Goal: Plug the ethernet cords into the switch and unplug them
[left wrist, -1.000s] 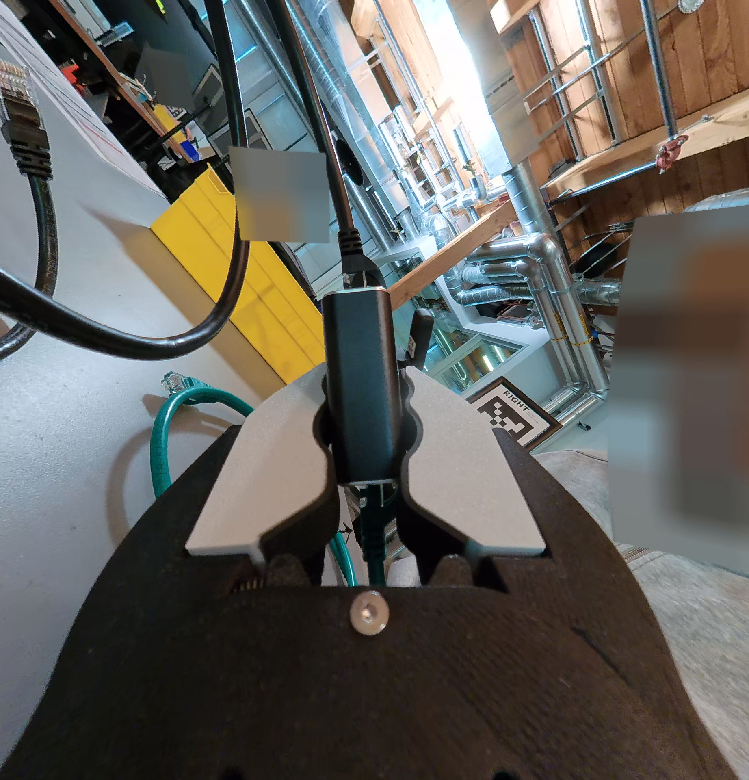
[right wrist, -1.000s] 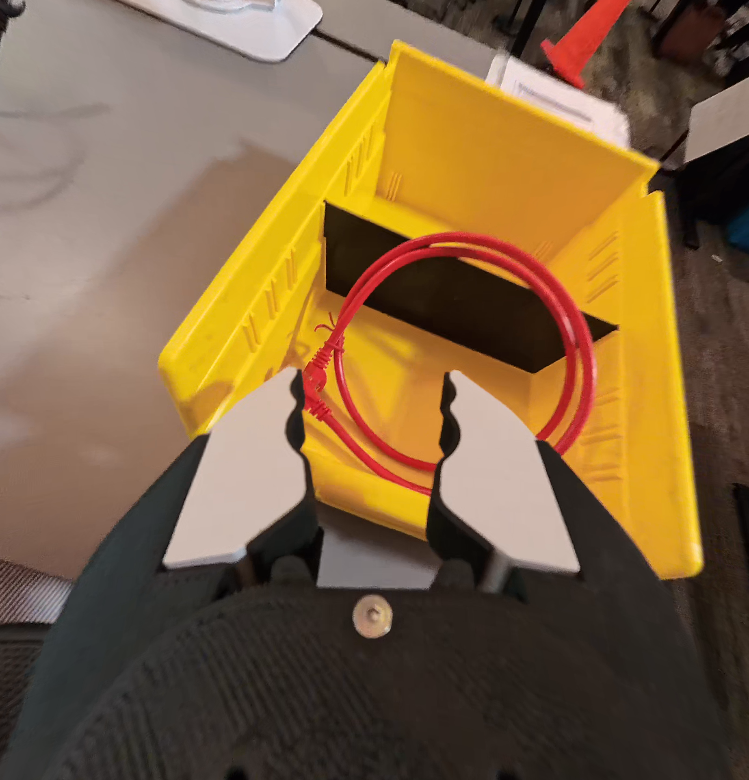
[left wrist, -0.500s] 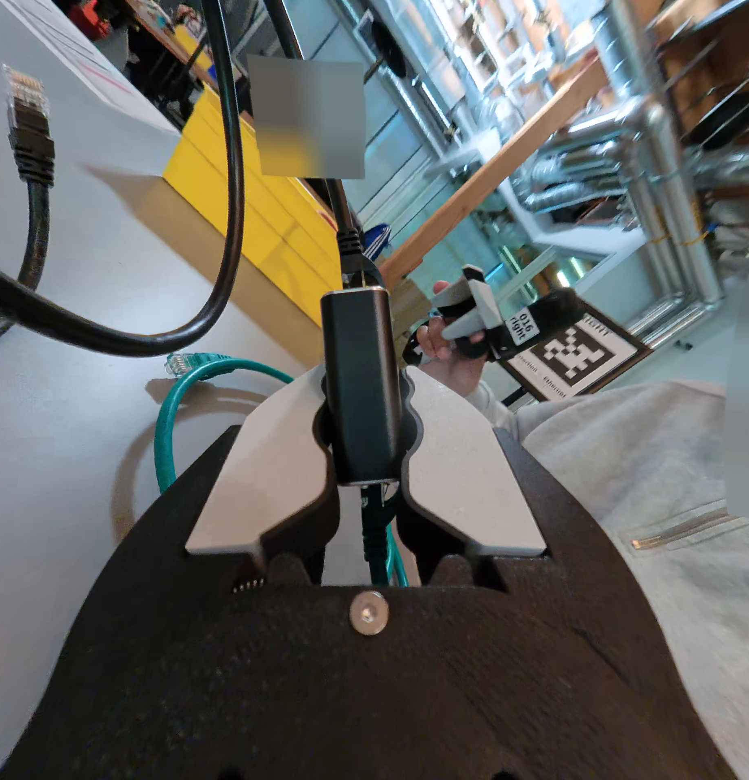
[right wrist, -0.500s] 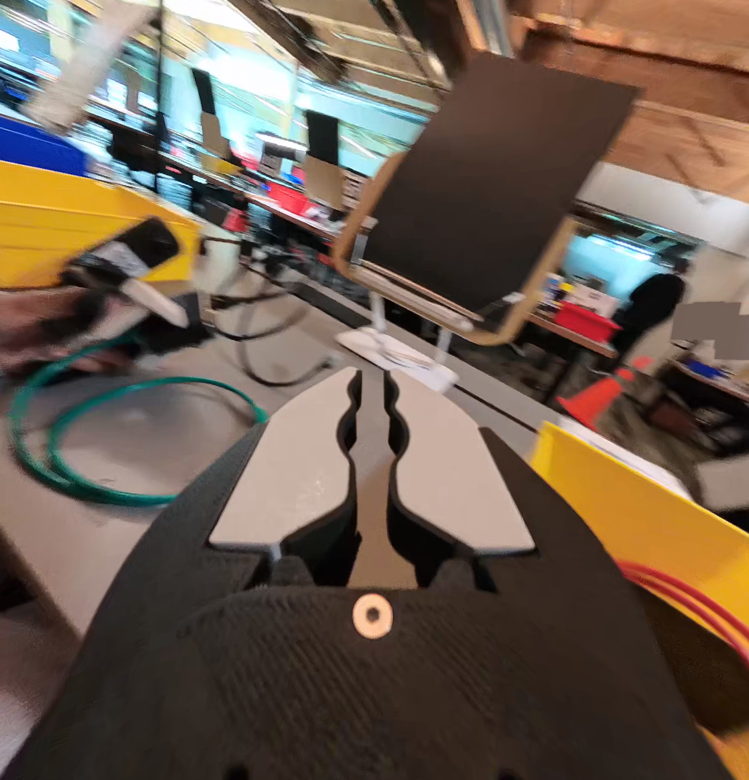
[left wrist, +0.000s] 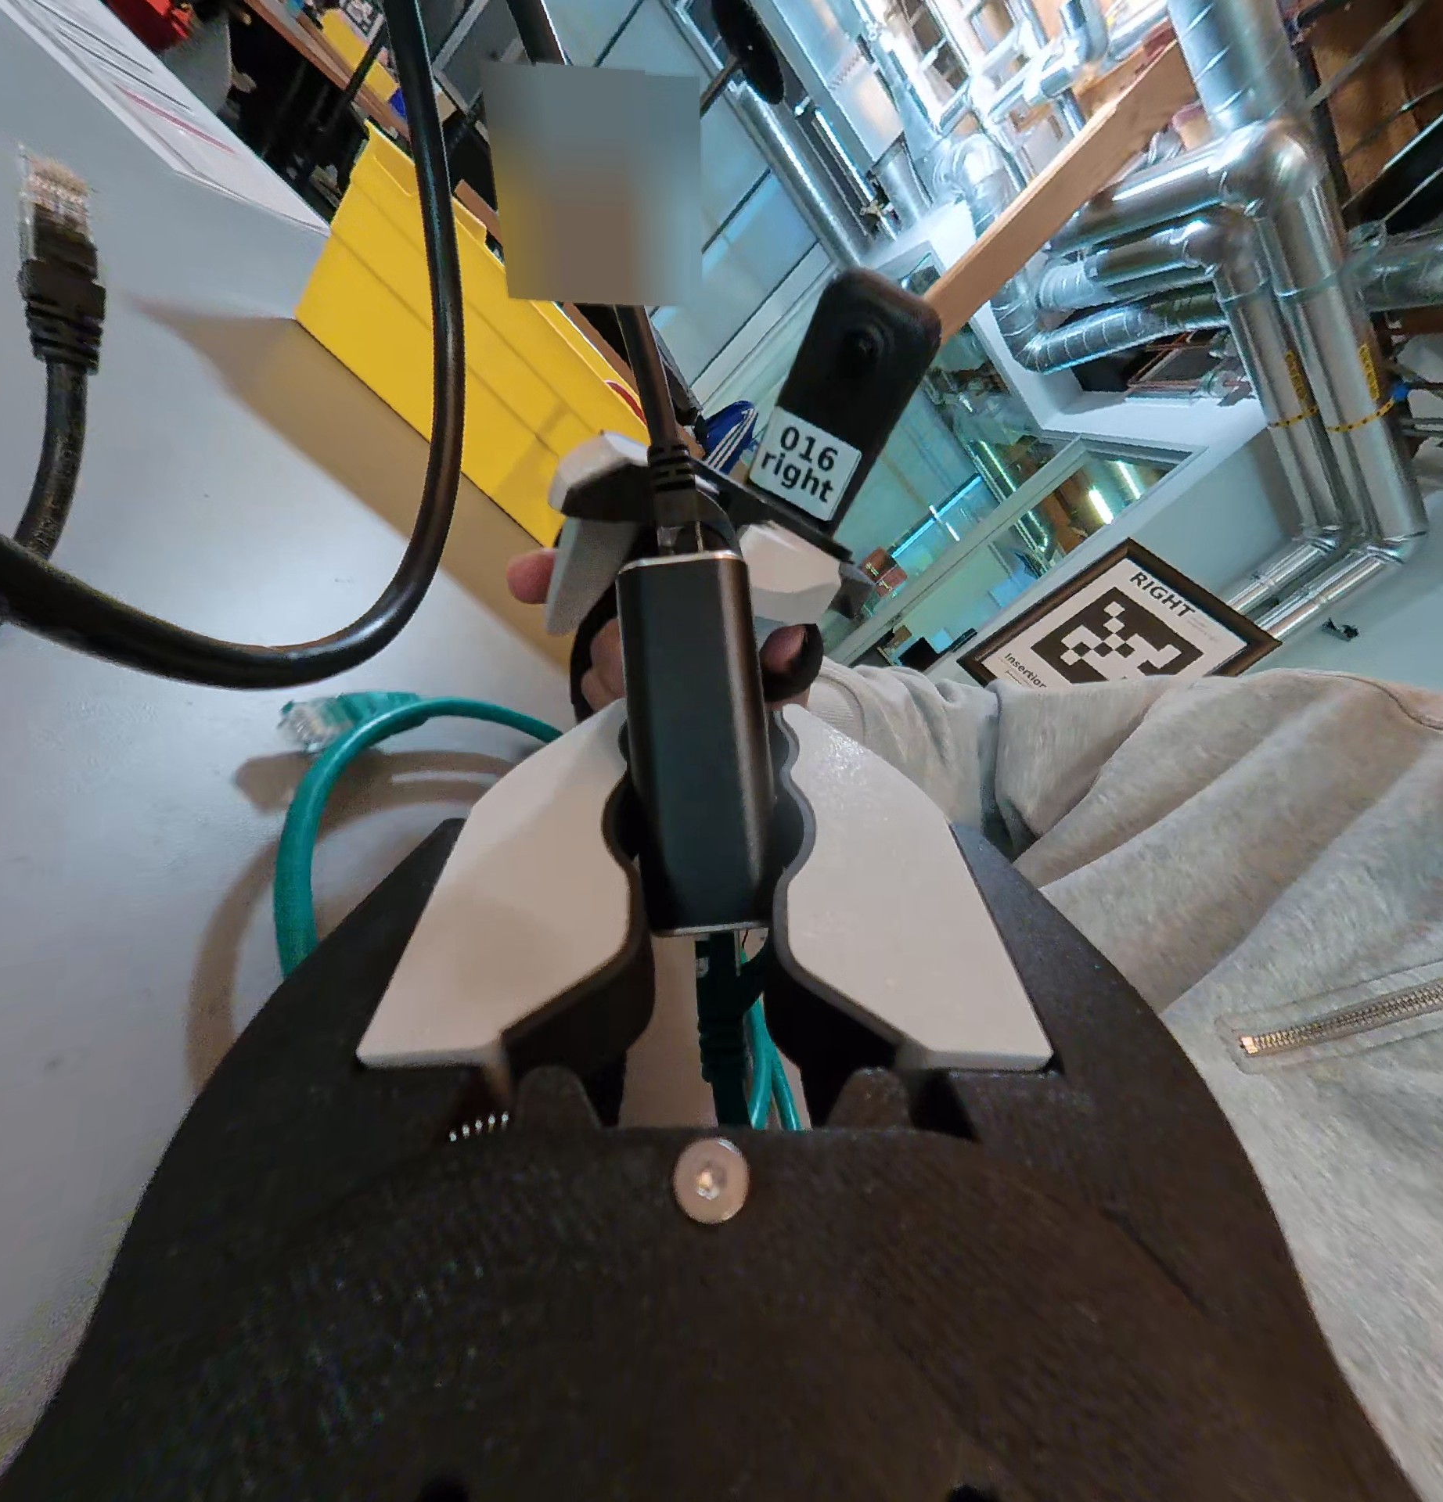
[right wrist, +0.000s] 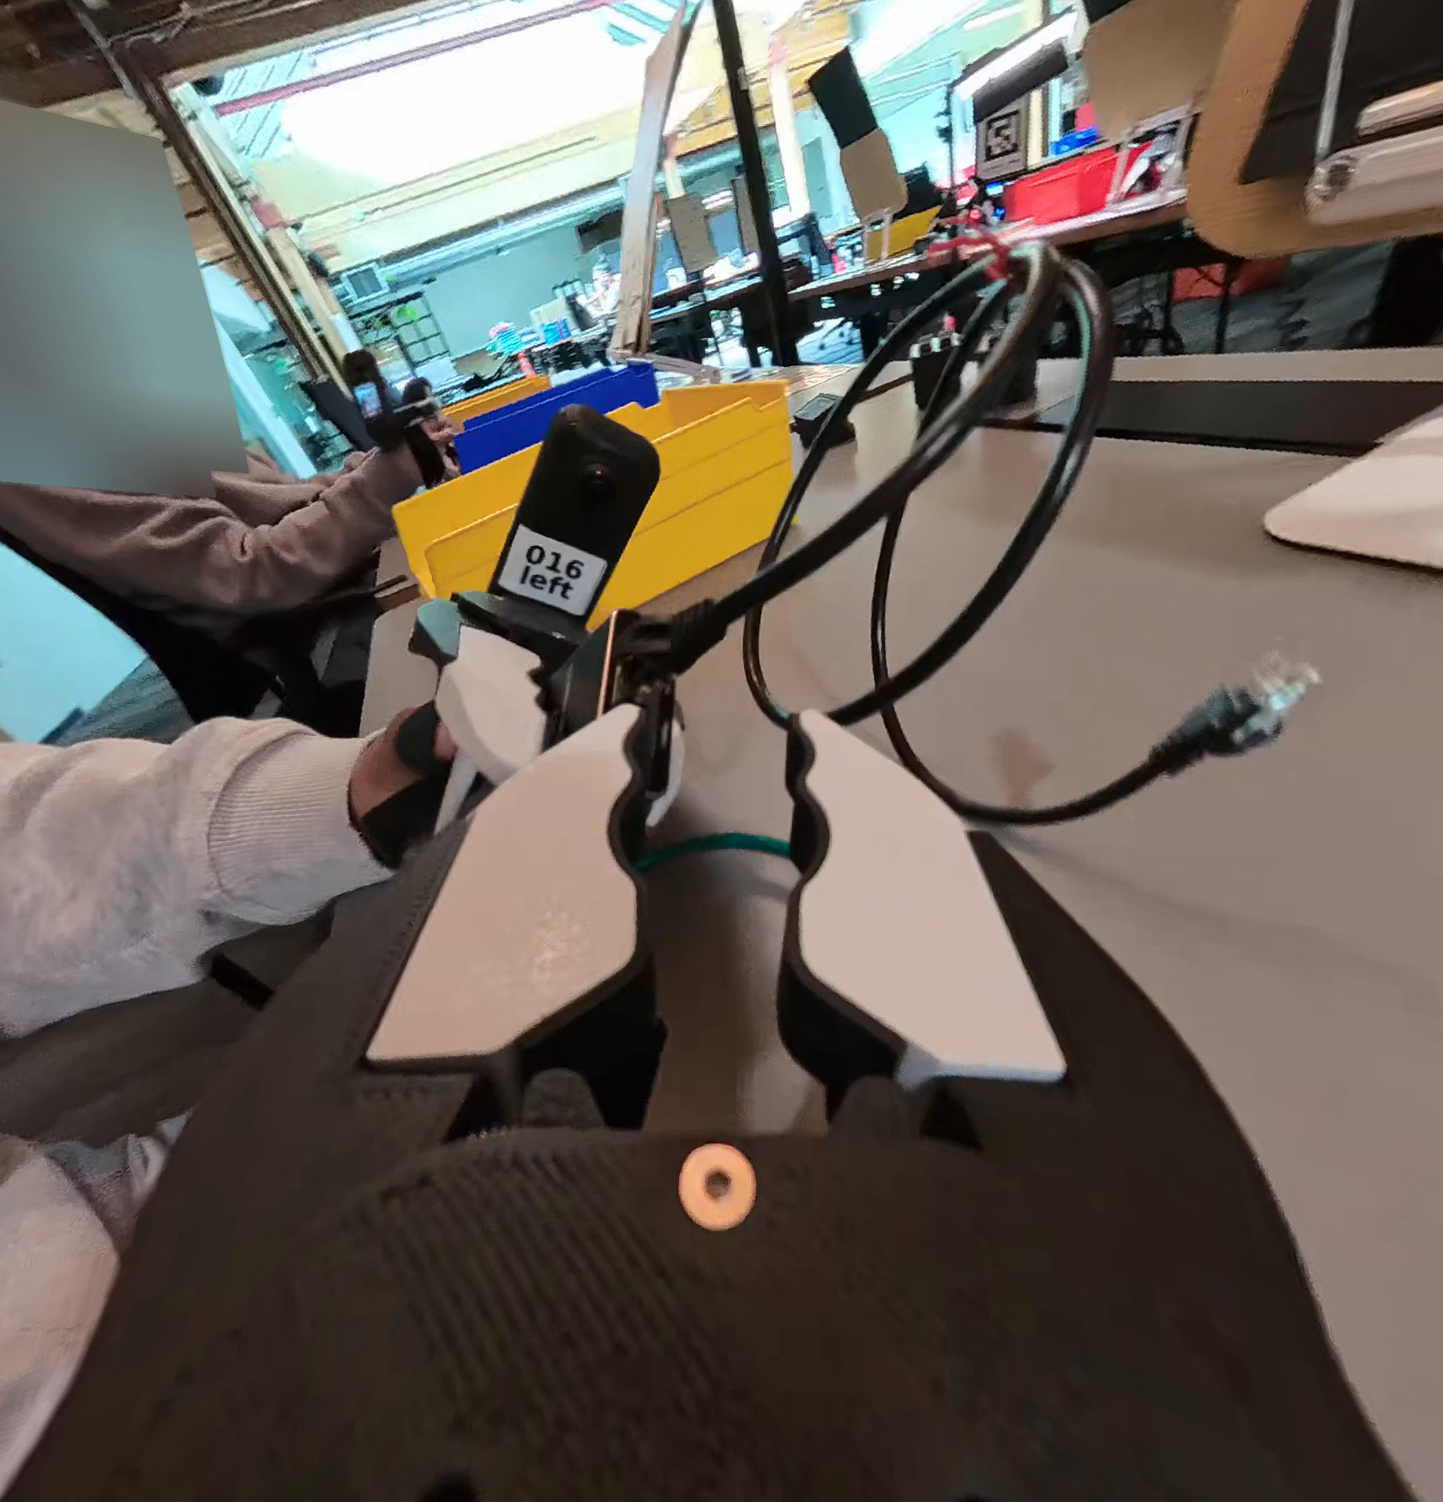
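Observation:
My left gripper (left wrist: pixel 702 723) is shut on the small black switch (left wrist: pixel 690 650), held above the grey table (left wrist: pixel 133 813). A black ethernet cord (left wrist: pixel 425 325) is plugged into its far end. A green cord (left wrist: pixel 722 1008) is plugged into its near end, with its free plug (left wrist: pixel 312 719) lying on the table. My right gripper (right wrist: pixel 718 719) is open, with a finger on either side of the black cord's plug (right wrist: pixel 694 630) at the switch (right wrist: pixel 596 675). It also shows beyond the switch in the left wrist view (left wrist: pixel 686 553). The black cord's free plug (right wrist: pixel 1238 715) hangs loose.
A yellow bin (left wrist: pixel 425 341) stands at the table's edge; in the right wrist view another yellow bin (right wrist: pixel 702 471) and a blue one (right wrist: pixel 556 406) stand behind. A white stand base (right wrist: pixel 1385 520) is at the right. Another person's arm (right wrist: pixel 214 536) is at the left.
My right gripper swung away from the yellow bin holding the red cord, narrowed, then opened again facing the switch. My left gripper kept hold of the switch.

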The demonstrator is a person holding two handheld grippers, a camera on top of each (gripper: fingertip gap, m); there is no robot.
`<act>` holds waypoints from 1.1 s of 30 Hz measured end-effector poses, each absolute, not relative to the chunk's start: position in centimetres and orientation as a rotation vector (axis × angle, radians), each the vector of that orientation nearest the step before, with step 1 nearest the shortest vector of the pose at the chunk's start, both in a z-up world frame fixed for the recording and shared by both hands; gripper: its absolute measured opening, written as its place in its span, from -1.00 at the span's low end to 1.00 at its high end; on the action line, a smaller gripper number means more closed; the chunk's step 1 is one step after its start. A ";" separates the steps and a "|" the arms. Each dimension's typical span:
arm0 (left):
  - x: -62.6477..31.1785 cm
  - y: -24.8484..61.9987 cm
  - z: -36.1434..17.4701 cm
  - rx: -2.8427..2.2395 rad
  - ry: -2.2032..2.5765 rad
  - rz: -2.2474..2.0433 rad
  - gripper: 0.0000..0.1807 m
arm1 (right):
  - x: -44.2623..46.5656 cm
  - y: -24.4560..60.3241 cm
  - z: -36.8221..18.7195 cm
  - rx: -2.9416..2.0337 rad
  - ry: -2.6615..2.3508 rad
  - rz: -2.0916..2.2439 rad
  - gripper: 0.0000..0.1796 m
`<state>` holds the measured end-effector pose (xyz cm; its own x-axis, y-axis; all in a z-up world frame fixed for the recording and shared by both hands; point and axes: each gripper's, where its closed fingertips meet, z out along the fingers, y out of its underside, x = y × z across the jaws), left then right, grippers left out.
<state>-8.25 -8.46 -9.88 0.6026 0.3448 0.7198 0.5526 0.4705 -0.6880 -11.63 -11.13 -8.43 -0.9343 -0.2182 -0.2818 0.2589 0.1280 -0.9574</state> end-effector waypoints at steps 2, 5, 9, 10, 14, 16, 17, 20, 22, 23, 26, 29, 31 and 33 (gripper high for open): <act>-8.3 -8.5 -10.0 -1.116 -0.978 -0.159 -0.70 | -11.1 -12.2 -8.0 -0.019 2.014 -1.859 -0.64; -8.5 -8.9 -9.9 -1.088 -0.988 -0.158 -0.71 | -10.8 -12.8 -7.9 0.007 1.924 -1.818 -0.65; -8.6 -8.0 -10.8 -1.171 -1.019 -0.170 -0.70 | -11.1 -12.5 -7.6 0.110 1.745 -1.720 -0.58; -8.6 -7.7 -11.0 -1.195 -1.021 -0.169 -0.70 | -11.3 -12.4 -7.6 0.132 1.725 -1.710 -0.60; -8.7 -7.4 -11.3 -1.232 -1.036 -0.152 -0.70 | -11.3 -12.2 -8.0 0.142 1.710 -1.662 -0.75; -8.8 -7.7 -11.3 -1.209 -1.049 -0.147 -0.70 | -11.1 -12.2 -8.1 0.135 1.713 -1.653 -0.71; -8.9 -8.0 -11.3 -1.195 -1.057 -0.143 -0.70 | -11.1 -12.2 -8.1 0.141 1.713 -1.649 -0.68; -9.0 -8.3 -11.2 -1.171 -1.064 -0.133 -0.70 | -11.2 -12.2 -8.4 0.183 1.709 -1.627 -0.69; -9.0 -8.3 -11.2 -1.174 -1.067 -0.133 -0.70 | -11.2 -12.3 -8.7 0.208 1.712 -1.605 -0.73; -9.0 -8.3 -11.2 -1.173 -1.068 -0.133 -0.70 | -11.2 -12.3 -8.7 0.212 1.710 -1.602 -0.73; -9.0 -8.3 -11.2 -1.173 -1.069 -0.131 -0.70 | -11.1 -12.2 -8.7 0.205 1.719 -1.611 -0.75; -9.0 -8.3 -11.2 -1.181 -1.068 -0.127 -0.70 | -10.7 -12.3 -8.8 0.191 1.730 -1.590 -0.74; -9.0 -8.2 -11.3 -1.186 -1.071 -0.124 -0.70 | -10.4 -12.4 -9.0 0.183 1.734 -1.568 -0.73; -9.0 -8.3 -11.3 -1.183 -1.074 -0.126 -0.70 | -10.4 -12.4 -9.0 0.193 1.736 -1.575 -0.75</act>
